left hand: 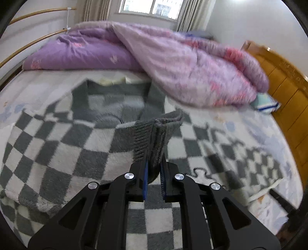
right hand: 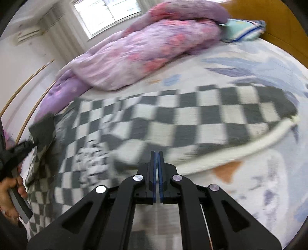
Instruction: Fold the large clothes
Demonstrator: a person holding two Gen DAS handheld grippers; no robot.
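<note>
**Inspector:** Where does the garment lie?

**Assistant:** The checkered sweater point(left hand: 67, 138) lies spread across the bed point(left hand: 250, 127), its grey-and-white squares running from the near edge toward the purple quilt point(left hand: 182, 63) heaped at the far side. A white ribbed hem shows along its edge in the right wrist view.

**Inspector:** Left gripper?

**Assistant:** The left gripper point(left hand: 154, 163) has its jaws clamped on a grey ribbed cuff point(left hand: 154, 136), which stands raised above the sweater's body.

**Inspector:** Right gripper?

**Assistant:** The right gripper point(right hand: 156, 153) hangs over the sweater, jaws pressed together with nothing between them.

**Inspector:** Surroundings?

**Assistant:** A striped pillow point(right hand: 242, 30) lies beside the wooden headboard point(left hand: 279, 80); a window point(left hand: 150, 7) is behind the quilt.
</note>
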